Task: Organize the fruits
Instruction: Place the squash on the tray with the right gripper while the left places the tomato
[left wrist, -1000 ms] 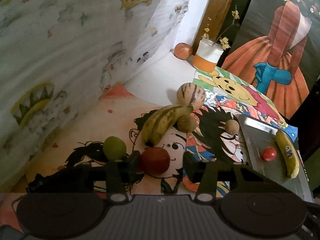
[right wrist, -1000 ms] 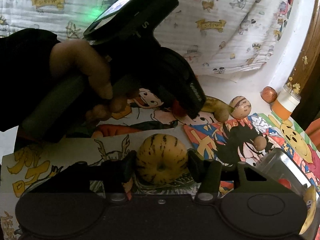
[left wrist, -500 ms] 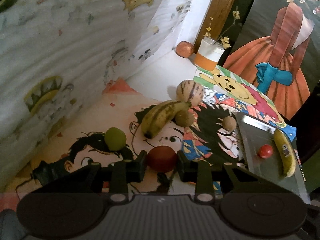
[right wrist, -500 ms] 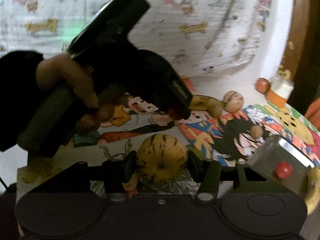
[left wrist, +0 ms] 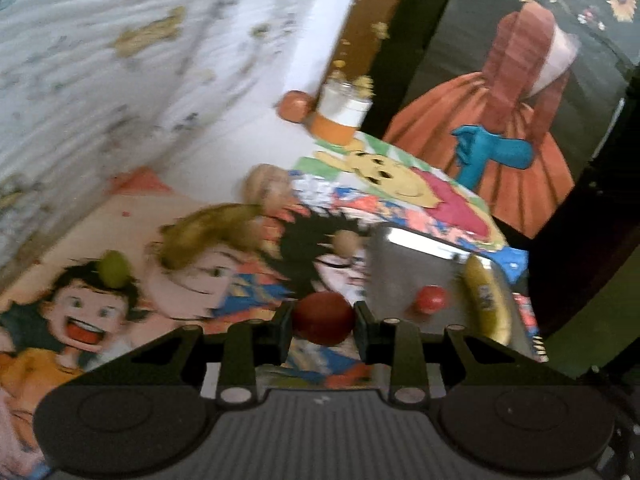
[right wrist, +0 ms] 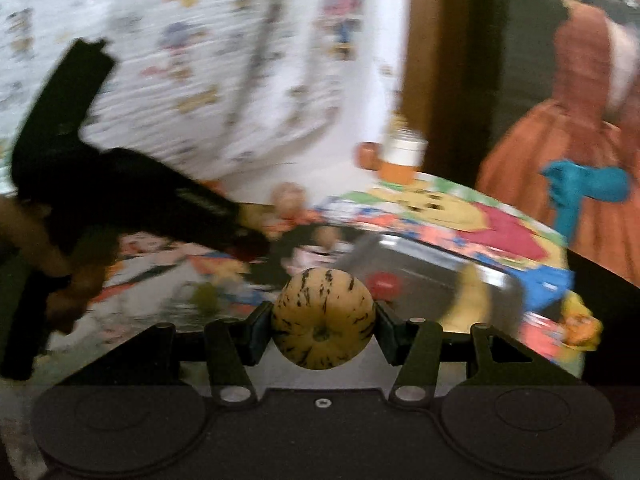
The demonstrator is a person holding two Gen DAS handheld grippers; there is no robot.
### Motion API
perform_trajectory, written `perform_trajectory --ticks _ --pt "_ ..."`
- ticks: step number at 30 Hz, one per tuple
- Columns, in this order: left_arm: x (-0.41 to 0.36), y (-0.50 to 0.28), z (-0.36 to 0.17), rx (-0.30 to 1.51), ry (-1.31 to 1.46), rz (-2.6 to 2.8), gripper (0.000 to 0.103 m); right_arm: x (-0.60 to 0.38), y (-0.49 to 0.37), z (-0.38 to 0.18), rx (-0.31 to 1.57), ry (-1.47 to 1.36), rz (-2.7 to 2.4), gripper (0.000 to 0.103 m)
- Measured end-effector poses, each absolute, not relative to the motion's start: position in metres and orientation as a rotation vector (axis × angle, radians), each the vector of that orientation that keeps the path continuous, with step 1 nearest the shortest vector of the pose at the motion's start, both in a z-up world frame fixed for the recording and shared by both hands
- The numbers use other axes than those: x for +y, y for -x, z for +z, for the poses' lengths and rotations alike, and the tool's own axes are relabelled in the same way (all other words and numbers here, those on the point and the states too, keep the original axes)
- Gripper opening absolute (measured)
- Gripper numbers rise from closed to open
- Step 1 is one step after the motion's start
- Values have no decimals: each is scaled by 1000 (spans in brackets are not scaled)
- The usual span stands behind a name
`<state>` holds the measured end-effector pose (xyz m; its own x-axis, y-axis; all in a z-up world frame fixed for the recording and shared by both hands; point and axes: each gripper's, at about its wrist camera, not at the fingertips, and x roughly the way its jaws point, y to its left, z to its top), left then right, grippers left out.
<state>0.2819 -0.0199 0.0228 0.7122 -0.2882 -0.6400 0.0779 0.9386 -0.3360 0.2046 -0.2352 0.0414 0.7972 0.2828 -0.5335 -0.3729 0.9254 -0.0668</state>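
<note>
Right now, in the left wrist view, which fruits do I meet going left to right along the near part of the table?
Green fruit → dark red fruit gripped in the left claw → small red fruit → yellow banana, the last two on the metal tray.

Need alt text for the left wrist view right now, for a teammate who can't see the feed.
The left tongs are shut on a dark red round fruit, held above a cartoon-print cover. Just ahead to the right, a metal tray holds a small red fruit and a banana; another banana and a green fruit lie to the left. The image is motion-blurred.
</note>
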Motion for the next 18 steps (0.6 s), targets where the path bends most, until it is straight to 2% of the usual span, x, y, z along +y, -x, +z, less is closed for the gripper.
perform_trajectory --ticks 8,18 --pt "-77 -289 18 767 296 -295 35 -286 -221 28 570 141 196 55" --pt "-114 -308 -3 802 245 -330 35 -296 -239 7 605 146 129 55"
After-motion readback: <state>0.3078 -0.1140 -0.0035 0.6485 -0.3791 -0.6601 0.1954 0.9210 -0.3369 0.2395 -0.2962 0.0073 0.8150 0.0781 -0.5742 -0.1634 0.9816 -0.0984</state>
